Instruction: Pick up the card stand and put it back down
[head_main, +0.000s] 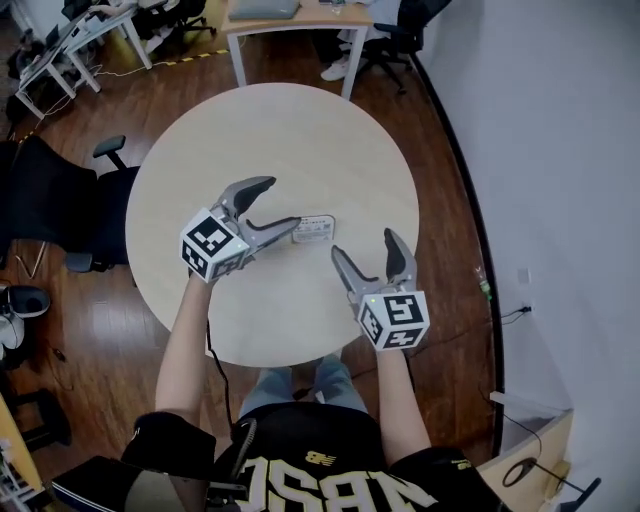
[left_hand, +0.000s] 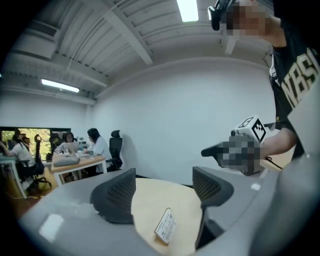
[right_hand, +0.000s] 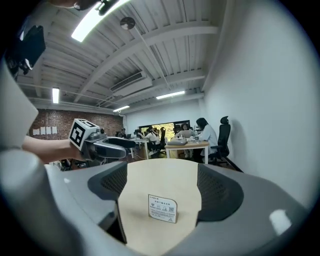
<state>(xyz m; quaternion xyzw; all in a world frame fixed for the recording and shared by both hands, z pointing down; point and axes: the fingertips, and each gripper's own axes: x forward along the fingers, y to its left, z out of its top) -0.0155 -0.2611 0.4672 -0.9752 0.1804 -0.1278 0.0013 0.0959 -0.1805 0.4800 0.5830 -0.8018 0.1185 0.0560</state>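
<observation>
Two hand-held tongs hang over a round table, and neither grips anything. The left tongs (left_hand: 164, 187) have their jaws apart with nothing between the pads. The right tongs (right_hand: 162, 182) are spread just as wide and are also empty. Just beyond both, the card stand (right_hand: 162, 208) stands upright on the table (head_main: 300, 140), near its middle and well in from every edge. Its printed face is turned to the right tongs and its thin edge to the left tongs. From above, one jaw tip of the left tongs appears just beside the stand, though how high it is above the tabletop cannot be told. The stand looks light and narrow at the foot, so a brushing jaw would probably tip it or send it sliding across the smooth top. A pinch on its slim edges might let it twist or slip out, and setting it down tilted could leave it lying flat. The jaws are grey moulded plastic, curved like claws, and each has a dark pad with a fine mesh grid. Each pair of tongs carries a white cube with black square markers at the back. The card is a small white rectangle with rounded corners, tiny print and little square codes. The tabletop is pale, matte and wood-toned. Below it is a floor of dark wooden boards, with a plain white wall alongside.
</observation>
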